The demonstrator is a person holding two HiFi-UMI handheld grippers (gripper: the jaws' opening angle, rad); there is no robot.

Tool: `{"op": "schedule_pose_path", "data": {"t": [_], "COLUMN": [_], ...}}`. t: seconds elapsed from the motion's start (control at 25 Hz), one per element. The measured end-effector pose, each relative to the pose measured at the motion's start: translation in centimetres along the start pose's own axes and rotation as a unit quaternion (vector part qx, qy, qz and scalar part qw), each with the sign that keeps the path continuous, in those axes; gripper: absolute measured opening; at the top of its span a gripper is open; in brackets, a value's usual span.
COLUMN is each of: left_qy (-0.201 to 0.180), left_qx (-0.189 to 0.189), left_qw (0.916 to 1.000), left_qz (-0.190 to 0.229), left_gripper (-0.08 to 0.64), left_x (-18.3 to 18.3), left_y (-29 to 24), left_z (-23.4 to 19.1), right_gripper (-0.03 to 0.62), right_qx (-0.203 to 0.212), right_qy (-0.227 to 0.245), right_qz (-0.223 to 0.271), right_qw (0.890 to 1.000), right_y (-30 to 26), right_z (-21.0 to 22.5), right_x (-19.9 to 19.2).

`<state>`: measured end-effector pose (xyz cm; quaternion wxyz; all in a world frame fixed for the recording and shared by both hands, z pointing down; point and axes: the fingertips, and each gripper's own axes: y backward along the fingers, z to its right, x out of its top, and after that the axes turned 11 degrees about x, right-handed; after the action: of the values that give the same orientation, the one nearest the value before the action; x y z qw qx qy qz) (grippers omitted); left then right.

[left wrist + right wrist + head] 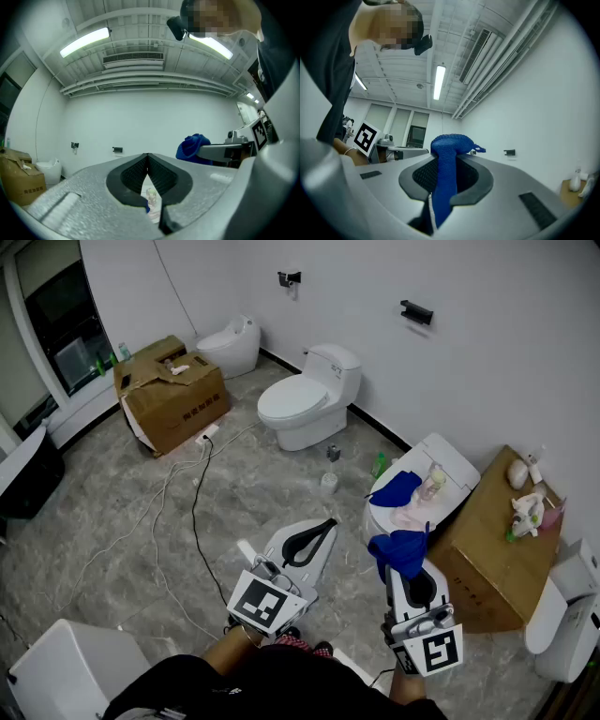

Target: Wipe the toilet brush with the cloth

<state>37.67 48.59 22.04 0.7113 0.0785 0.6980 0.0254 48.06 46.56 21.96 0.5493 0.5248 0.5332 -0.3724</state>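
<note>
Cloth [398,550] pinched in right tool [403,565], bunched above its jaws. Left tool [323,525] closed, empty. Toilet brush not identifiable; clutter on toilet lid [456,465] sits just ahead of right tool, the nearer one.

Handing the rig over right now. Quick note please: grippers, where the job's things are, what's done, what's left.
Left gripper: jaws shut, empty.
Right gripper: jaws shut on the blue knitted cloth, which is bunched above the jaws.
Ahead: closed white toilet lid carrying a second blue cloth, a clear upright item and a pale pink item. I can't tell which of these is the toilet brush.
Done: cloth in grip.
Left: grab the brush, probably with the left gripper, then wipe it. No contact yet.
</note>
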Motion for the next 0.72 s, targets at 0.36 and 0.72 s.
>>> {"op": "schedule_pose_path", "data": {"t": [0.36,0.72], "left_qy": [-0.002,-0.013], "left_qx": [0.001,0.016], "left_qw": [1.0,0.9998], "left_qz": [0.005,0.004], "left_gripper": [-0.002,-0.002], "left_x": [0.4,0.7], "left_y": [-0.1,0.3], "left_z": [1.4,3.7], "right_gripper": [0.069,0.069], "right_qx": [-0.01,0.007], "right_qy": [-0.022,-0.046], "right_qz": [0.029,0.066], "right_qw": [0.999,0.997], "right_y": [1.6,3.8], "right_z": [1.7,2.9], "right_x": [0.3,0.7]}}
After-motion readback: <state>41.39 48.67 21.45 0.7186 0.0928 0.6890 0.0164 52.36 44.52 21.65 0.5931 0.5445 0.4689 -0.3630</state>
